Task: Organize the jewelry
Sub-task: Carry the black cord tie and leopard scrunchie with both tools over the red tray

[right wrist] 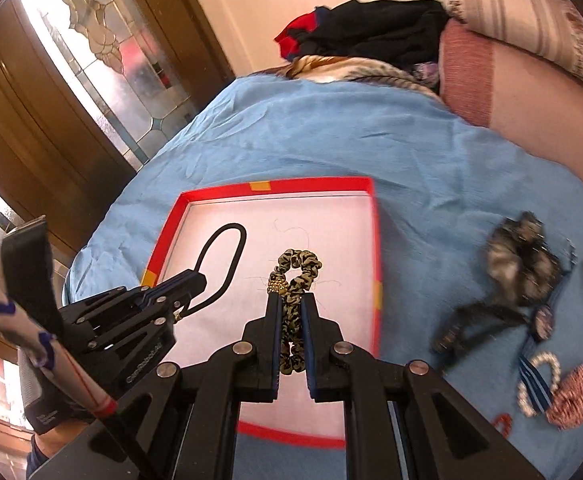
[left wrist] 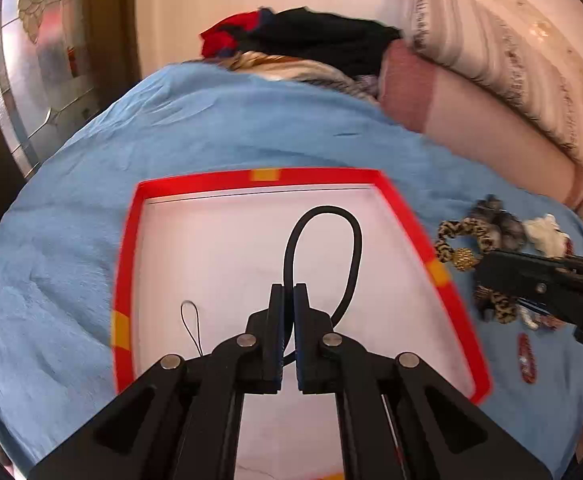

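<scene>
Both wrist cameras look steeply down, close over the same red-rimmed tray.

A home bedroom. A bed under a blue sheet carries stacked pillows and heaped clothes at its far edge. A wooden door with leaded glass stands beside it.

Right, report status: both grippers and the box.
Left gripper shut on black cord loop. Right gripper shut on leopard scrunchie. Both over red-rimmed box. Nothing blocking; more pieces lie on blue sheet.
</scene>
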The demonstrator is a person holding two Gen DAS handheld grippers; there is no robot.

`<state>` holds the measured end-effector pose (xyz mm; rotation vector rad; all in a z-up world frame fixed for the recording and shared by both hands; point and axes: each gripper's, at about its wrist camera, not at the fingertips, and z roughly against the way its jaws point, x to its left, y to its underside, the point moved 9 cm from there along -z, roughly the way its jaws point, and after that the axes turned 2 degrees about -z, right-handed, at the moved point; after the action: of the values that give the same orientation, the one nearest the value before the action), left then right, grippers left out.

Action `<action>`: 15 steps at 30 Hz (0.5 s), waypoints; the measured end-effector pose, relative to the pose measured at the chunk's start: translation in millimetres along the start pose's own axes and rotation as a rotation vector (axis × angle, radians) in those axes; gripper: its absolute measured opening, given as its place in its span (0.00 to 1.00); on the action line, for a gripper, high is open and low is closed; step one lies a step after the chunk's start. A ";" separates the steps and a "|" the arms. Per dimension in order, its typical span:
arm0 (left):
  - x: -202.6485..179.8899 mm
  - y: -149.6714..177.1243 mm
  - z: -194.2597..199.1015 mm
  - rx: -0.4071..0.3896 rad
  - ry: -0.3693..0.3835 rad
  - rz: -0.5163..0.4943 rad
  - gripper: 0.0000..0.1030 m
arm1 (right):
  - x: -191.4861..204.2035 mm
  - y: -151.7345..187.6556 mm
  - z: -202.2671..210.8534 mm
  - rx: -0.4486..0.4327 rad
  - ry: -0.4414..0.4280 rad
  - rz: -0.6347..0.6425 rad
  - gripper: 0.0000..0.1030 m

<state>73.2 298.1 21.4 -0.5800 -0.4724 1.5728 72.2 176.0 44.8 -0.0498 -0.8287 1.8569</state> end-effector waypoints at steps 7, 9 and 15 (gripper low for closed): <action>25.2 -12.4 -25.7 0.035 -0.040 0.047 0.04 | 18.5 -20.7 -40.9 0.034 -0.001 0.027 0.10; 33.5 -16.8 -31.8 0.039 -0.051 0.069 0.04 | 21.5 -26.7 -50.6 0.039 0.000 0.031 0.10; 49.5 -23.3 -46.8 0.064 -0.082 0.108 0.04 | 23.0 -39.7 -78.8 0.061 -0.021 0.013 0.10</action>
<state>118.5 347.4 -5.2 -0.5003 -0.4570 1.7134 125.1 244.0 14.9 0.0023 -0.7875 1.8960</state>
